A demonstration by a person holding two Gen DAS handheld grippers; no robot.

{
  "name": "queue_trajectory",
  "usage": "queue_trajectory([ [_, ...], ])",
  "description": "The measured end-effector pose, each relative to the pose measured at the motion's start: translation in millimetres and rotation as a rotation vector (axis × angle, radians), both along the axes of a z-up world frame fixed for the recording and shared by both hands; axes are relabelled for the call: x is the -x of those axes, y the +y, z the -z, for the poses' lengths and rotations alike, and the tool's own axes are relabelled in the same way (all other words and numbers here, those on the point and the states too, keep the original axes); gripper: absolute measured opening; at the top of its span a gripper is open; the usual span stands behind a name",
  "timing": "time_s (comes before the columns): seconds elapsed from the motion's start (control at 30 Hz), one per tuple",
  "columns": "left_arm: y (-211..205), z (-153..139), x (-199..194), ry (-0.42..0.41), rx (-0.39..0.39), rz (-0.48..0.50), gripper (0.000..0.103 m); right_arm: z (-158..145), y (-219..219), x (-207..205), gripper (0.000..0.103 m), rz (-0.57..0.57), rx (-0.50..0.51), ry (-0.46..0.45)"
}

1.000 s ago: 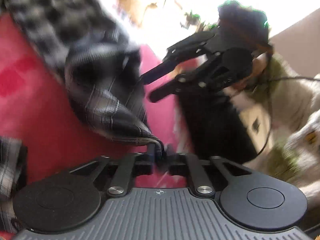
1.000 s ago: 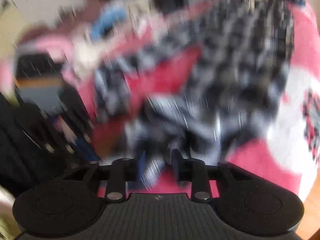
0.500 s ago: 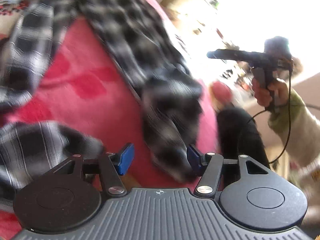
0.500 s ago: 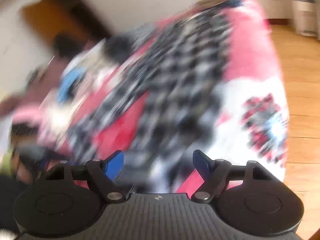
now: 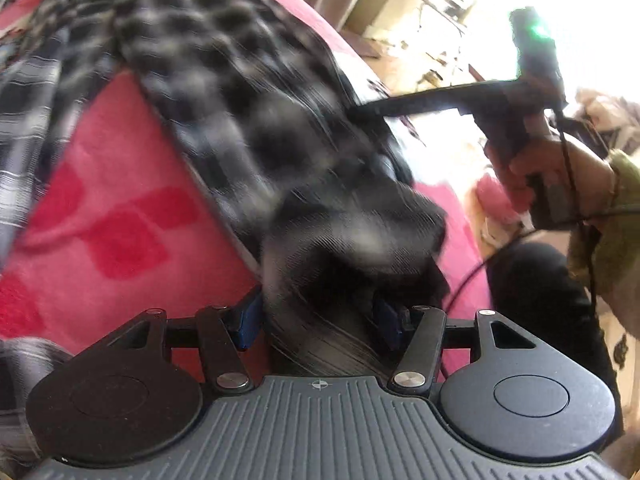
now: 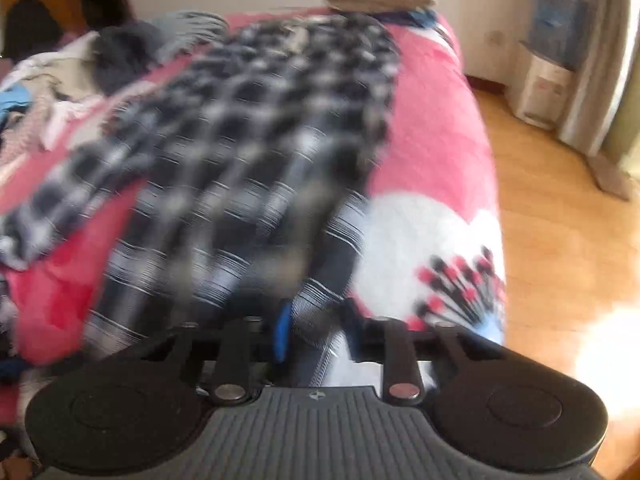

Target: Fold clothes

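A black-and-white plaid shirt (image 5: 248, 128) lies spread on the red bedspread (image 5: 120, 200). My left gripper (image 5: 316, 320) stands open at one end of it, with a bunched fold of the shirt filling the gap between its blue pads (image 5: 248, 320). In the right wrist view the plaid shirt (image 6: 248, 140) runs away from me. My right gripper (image 6: 316, 330) is closing, its jaws narrow on a strip of the hem. In the left wrist view the right gripper (image 5: 360, 111) shows edge-on, its tip at the cloth, held by a hand (image 5: 552, 168).
The bedspread (image 6: 432, 128) ends at the right, where wooden floor (image 6: 552, 240) begins. A heap of other clothes (image 6: 48, 92) lies at the bed's far left. A water dispenser (image 6: 548, 84) stands by the wall. The person's dark trouser leg (image 5: 540, 300) is beside the bed.
Both grippers let go of the bunched cloth and opened. The left now has a fold between its open pads. The right came down at the shirt's edge and narrowed on it.
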State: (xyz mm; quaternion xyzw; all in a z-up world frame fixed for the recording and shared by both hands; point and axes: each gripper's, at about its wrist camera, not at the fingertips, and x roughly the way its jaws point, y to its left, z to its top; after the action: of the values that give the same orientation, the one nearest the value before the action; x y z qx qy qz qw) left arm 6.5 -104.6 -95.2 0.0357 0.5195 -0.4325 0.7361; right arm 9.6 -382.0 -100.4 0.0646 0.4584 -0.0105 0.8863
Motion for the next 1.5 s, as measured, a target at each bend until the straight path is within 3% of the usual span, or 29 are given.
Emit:
queue_trajectory([
  [0.2, -4, -3, 16, 0.049, 0.028, 0.042, 0.058, 7, -56, 22, 0.019, 0.226, -0.189, -0.031],
  [0.4, -19, 2, 25, 0.027, 0.028, 0.091, 0.058, 2, -58, 26, 0.018, 0.295, -0.176, -0.045],
  [0.57, -26, 10, 32, 0.019, 0.032, 0.131, 0.058, -2, -61, 17, 0.021, 0.289, -0.278, -0.071],
  [0.63, -32, 13, 36, 0.02, 0.029, 0.156, 0.058, -1, -58, 4, 0.029, 0.269, -0.28, -0.068],
  [0.7, -36, 13, 39, 0.015, 0.019, 0.185, 0.058, 1, -56, -6, 0.048, 0.257, -0.281, -0.058],
  [0.77, -37, 13, 41, 0.007, 0.016, 0.201, 0.058, 5, -54, -15, 0.048, 0.248, -0.286, -0.049],
  [0.83, -37, 15, 39, 0.011, 0.025, 0.198, 0.058, 10, -52, -21, 0.04, 0.24, -0.286, -0.043],
  [0.9, -38, 18, 36, 0.029, 0.041, 0.195, 0.058, 9, -50, -18, 0.002, 0.233, -0.274, -0.046],
  [1.07, -41, 20, 35, 0.044, 0.08, 0.233, 0.058, -9, -56, 3, 0.002, 0.291, -0.258, -0.131],
  [1.2, -44, 22, 34, 0.051, 0.089, 0.246, 0.058, -2, -75, 9, 0.002, 0.37, -0.271, -0.115],
  [1.37, -46, 23, 34, 0.049, 0.094, 0.255, 0.058, -17, -82, 17, 0.002, 0.411, -0.237, -0.18],
  [1.5, -42, 22, 37, 0.046, 0.093, 0.272, 0.058, -8, -95, 18, 0.002, 0.454, -0.23, -0.16],
])
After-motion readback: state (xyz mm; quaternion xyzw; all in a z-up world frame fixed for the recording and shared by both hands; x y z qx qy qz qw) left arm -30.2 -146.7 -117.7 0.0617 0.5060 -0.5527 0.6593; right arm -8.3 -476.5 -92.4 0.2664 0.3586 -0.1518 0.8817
